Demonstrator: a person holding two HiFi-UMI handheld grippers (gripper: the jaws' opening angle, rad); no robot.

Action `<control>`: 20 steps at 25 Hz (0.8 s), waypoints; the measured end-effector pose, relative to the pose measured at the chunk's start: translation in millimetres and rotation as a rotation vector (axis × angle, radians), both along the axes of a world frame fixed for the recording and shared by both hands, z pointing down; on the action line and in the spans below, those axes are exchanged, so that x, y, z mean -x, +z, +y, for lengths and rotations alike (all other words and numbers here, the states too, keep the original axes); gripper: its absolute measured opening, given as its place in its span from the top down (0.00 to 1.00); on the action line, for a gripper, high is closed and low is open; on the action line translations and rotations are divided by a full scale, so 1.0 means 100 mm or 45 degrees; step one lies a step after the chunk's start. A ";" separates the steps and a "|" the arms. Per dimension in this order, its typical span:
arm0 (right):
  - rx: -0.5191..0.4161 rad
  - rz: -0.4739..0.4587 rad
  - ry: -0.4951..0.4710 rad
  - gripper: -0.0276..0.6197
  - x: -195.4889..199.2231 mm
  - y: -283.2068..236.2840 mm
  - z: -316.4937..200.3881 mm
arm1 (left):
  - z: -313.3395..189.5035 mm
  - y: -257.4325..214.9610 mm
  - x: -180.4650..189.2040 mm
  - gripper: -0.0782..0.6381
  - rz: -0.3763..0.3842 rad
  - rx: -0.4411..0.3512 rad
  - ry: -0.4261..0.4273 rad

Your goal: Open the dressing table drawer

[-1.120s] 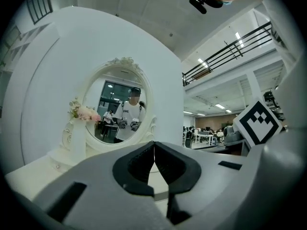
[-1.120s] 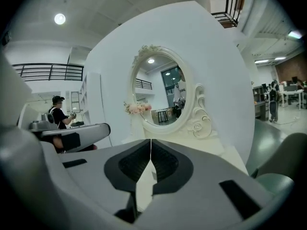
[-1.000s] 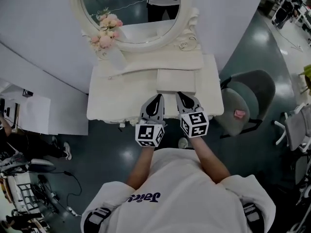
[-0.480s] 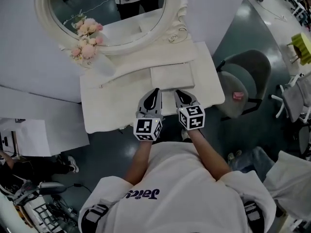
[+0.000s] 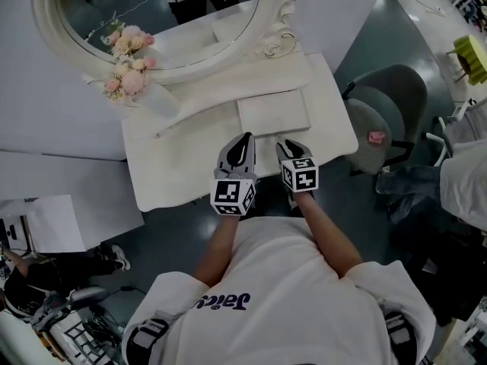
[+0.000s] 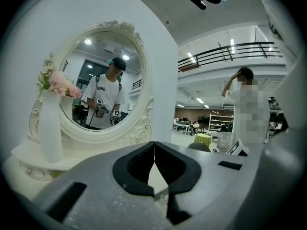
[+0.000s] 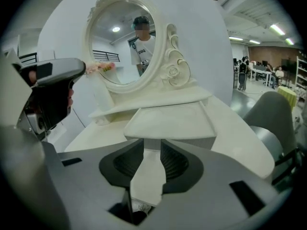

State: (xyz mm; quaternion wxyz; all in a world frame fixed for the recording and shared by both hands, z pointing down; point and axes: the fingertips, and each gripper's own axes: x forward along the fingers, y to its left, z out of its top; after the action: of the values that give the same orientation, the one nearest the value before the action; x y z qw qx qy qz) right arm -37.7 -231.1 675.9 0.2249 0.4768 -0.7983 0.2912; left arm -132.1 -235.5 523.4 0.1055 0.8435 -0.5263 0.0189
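While L tool (image 6: 154,152) sits shut, R tool (image 7: 152,150), empty, just opened above tabletop (image 5: 183,158).

Straight ahead of the jaws of the right gripper (image 7: 152,145), just opened and empty, a raised box (image 7: 168,121) blocks the tabletop (image 5: 175,166). To their left the left gripper (image 5: 240,149) crowds close; beyond it bare tabletop runs to the vase (image 5: 156,101). To their right stands a chair (image 5: 388,116).

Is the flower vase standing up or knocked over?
Standing up. The tall white vase of pink flowers stands straight on the cream dressing table shelf, beside the oval white-framed mirror.
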 end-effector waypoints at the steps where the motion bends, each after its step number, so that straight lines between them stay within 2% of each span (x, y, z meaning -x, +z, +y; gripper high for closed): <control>1: 0.016 0.010 0.007 0.80 -0.01 0.07 -0.01 | -0.01 0.01 0.00 0.87 -0.001 0.004 0.002; 8: 0.127 0.064 0.041 0.78 -0.07 0.52 -0.12 | -0.09 0.10 0.04 0.87 0.000 0.036 0.005; 20: 0.206 0.073 0.024 0.77 -0.01 0.87 -0.27 | -0.20 0.12 0.16 0.87 -0.018 0.040 -0.034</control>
State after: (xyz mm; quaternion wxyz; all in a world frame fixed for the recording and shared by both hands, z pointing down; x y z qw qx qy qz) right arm -36.3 -258.4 762.7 0.2827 0.4728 -0.7608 0.3431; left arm -147.7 -255.6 535.9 0.1154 0.8345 -0.5378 0.0317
